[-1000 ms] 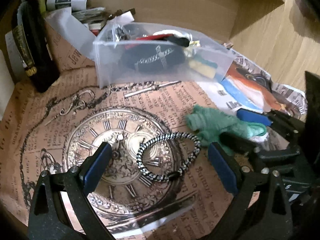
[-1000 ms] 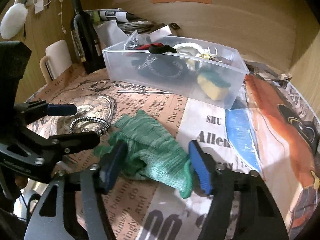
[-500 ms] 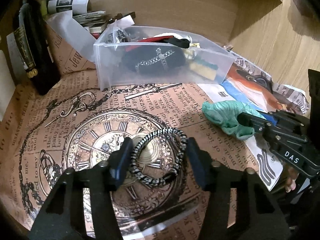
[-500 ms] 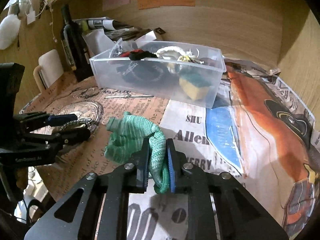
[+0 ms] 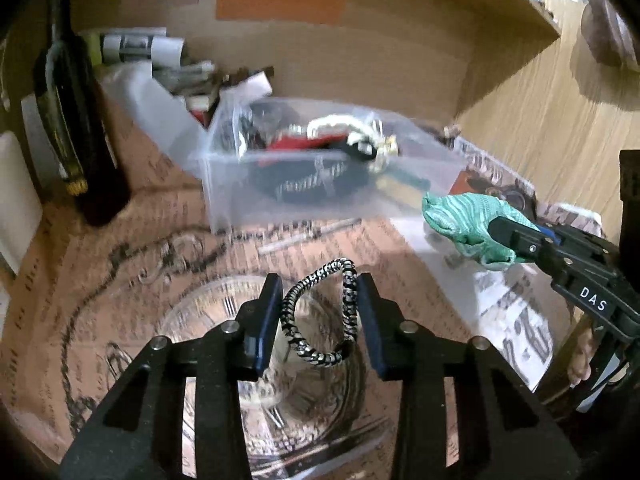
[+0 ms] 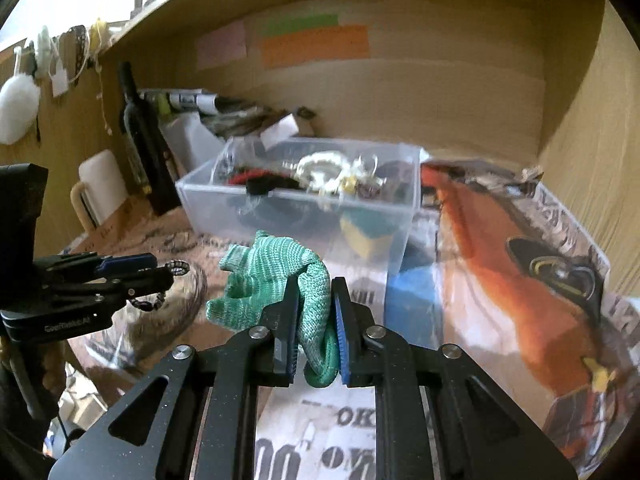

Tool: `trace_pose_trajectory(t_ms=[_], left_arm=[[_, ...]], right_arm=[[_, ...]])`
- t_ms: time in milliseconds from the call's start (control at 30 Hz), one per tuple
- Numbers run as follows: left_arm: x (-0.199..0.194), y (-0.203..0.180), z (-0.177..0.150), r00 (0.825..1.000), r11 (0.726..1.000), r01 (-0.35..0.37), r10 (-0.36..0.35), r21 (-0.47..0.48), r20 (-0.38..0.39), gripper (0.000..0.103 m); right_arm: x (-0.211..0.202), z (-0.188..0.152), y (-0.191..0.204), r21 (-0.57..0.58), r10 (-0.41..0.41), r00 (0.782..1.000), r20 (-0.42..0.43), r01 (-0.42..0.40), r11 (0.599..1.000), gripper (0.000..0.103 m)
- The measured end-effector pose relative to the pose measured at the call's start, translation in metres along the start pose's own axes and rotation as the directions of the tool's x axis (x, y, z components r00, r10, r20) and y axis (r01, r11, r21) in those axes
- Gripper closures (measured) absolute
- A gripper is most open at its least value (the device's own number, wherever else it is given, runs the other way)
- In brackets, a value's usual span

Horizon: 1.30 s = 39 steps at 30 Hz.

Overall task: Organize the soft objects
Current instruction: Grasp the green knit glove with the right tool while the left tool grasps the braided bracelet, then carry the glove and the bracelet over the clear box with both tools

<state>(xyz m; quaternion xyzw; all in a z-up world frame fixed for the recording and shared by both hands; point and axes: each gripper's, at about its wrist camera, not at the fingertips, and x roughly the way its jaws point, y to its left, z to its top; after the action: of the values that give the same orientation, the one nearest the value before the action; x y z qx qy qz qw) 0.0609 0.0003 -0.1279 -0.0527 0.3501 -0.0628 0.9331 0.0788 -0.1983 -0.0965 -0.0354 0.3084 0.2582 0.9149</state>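
Observation:
My left gripper (image 5: 318,302) is shut on a black-and-white braided cord loop (image 5: 320,312) and holds it squeezed above the clock-print paper. My right gripper (image 6: 316,312) is shut on a green knitted cloth (image 6: 276,276) and holds it lifted off the table; the cloth also shows in the left wrist view (image 5: 466,220), at the right. A clear plastic bin (image 6: 304,204) with several small items inside stands just behind both grippers; it also shows in the left wrist view (image 5: 320,204). The left gripper appears at the left of the right wrist view (image 6: 168,276).
A dark bottle (image 5: 76,136) stands at the back left, with rolled papers (image 5: 136,46) behind it. A white mug (image 6: 98,192) sits left of the bottle. Printed paper sheets (image 6: 500,280) cover the table. Wooden walls close in the back and right.
My left gripper closed on the cord loop and lifted it. My right gripper closed on the green cloth and raised it toward the bin.

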Motion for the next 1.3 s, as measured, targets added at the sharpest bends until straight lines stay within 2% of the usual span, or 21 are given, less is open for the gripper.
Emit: trace_pose_trajectory(t_ms=[300, 633, 833, 1000, 1233, 1300], left_arm=[[-0.013, -0.001, 0.047, 0.993, 1.000, -0.020, 0.019, 0.011, 0.119, 0.065], [0.008, -0.003, 0.093, 0.987, 0.999, -0.029, 0.025, 0.022, 0.157, 0.065], [0.031, -0.003, 0.112, 0.989, 0.999, -0.027, 0.023, 0.024, 0.144, 0.065], [0.061, 0.001, 0.122, 0.995, 1.000, -0.015, 0.013, 0.017, 0.096, 0.065], [0.102, 0.004, 0.120, 1.000, 1.000, -0.011, 0.011, 0.023, 0.016, 0.065], [0.110, 0.005, 0.119, 1.000, 1.000, 0.000, 0.000, 0.023, 0.016, 0.065]], right_arm=[[-0.009, 0.034, -0.009, -0.006, -0.026, 0.992, 0.123, 0.026, 1.000, 0.089], [0.005, 0.070, -0.014, -0.033, -0.063, 0.979, 0.192, 0.071, 0.997, 0.089], [0.033, 0.081, -0.017, -0.045, -0.086, 0.984, 0.156, 0.094, 0.994, 0.089], [0.061, 0.083, -0.019, -0.060, -0.097, 0.990, 0.100, 0.103, 0.993, 0.089], [0.087, 0.077, -0.020, -0.083, -0.105, 0.994, 0.016, 0.106, 0.991, 0.089], [0.093, 0.076, -0.021, -0.086, -0.104, 0.995, -0.006, 0.103, 0.991, 0.089]])
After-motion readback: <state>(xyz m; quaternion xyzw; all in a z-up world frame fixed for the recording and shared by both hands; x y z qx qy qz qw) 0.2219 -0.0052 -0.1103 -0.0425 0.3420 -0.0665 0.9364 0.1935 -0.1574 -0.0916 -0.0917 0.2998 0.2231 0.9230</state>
